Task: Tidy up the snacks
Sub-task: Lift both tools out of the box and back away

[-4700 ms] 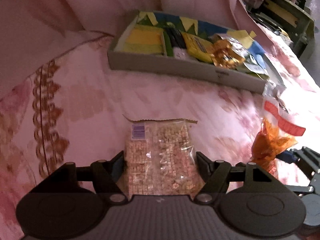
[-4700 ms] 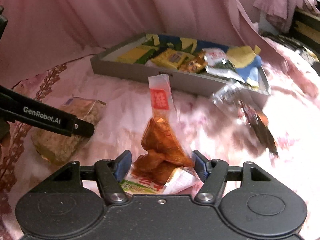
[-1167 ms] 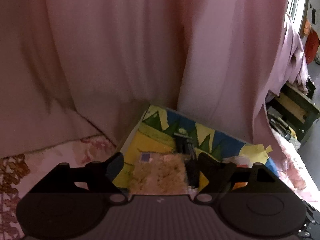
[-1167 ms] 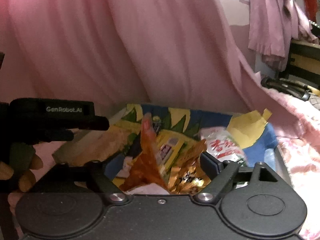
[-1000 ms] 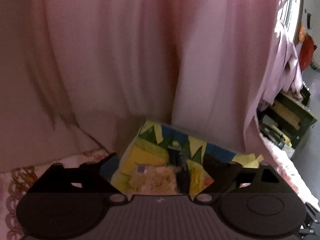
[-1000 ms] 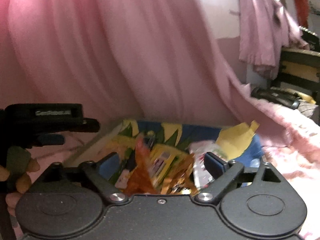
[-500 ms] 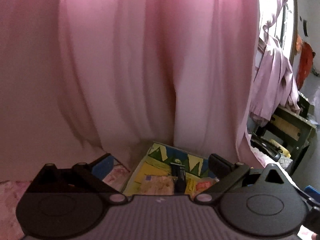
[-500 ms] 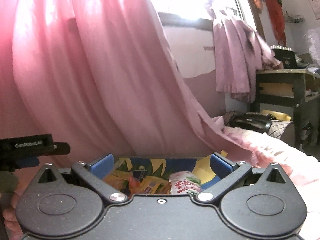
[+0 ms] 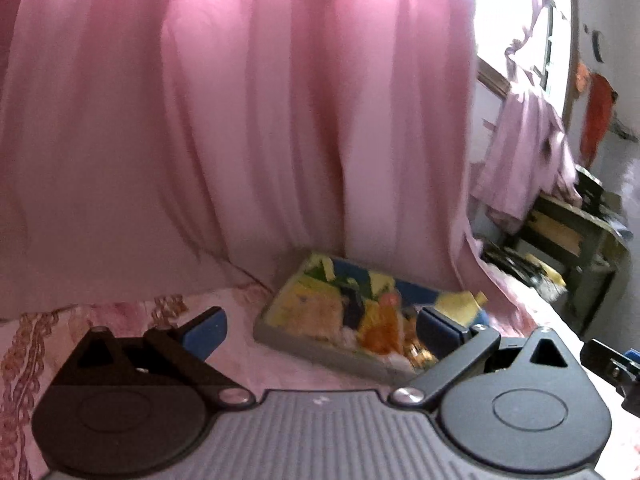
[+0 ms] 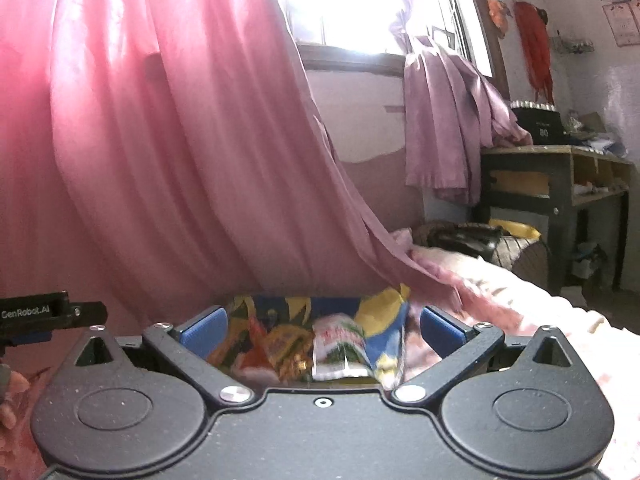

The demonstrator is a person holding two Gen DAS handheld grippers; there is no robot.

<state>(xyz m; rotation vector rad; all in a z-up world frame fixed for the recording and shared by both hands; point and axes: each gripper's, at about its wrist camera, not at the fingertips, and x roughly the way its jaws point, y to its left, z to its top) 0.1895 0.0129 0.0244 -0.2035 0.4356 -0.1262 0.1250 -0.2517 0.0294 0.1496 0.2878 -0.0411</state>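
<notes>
1. Pink curtain [image 9: 240, 120] hangs in folds behind everything and fills most of both views; its hem drapes down to the far edge of the tray [image 9: 320, 350] on the pink bedspread [image 9: 120, 320].
2. Snack packets [image 9: 380, 328] lie heaped inside the grey-walled tray — yellow, orange and a pale crumbly one among them, too blurred to tell apart further.
3. Left gripper [image 9: 322, 322] has its blue-padded fingers spread wide with nothing between them; the tray sits beyond the gap, clear of the pads.
4. Right gripper [image 10: 322, 326] is likewise fully apart and empty, with the packets showing past its fingers.
5. Only the right view shows the bright window [image 10: 340, 0], a desk [image 10: 560, 168] and part of a hand [image 10: 10, 396] — the left view alone shows the tray's near wall.
</notes>
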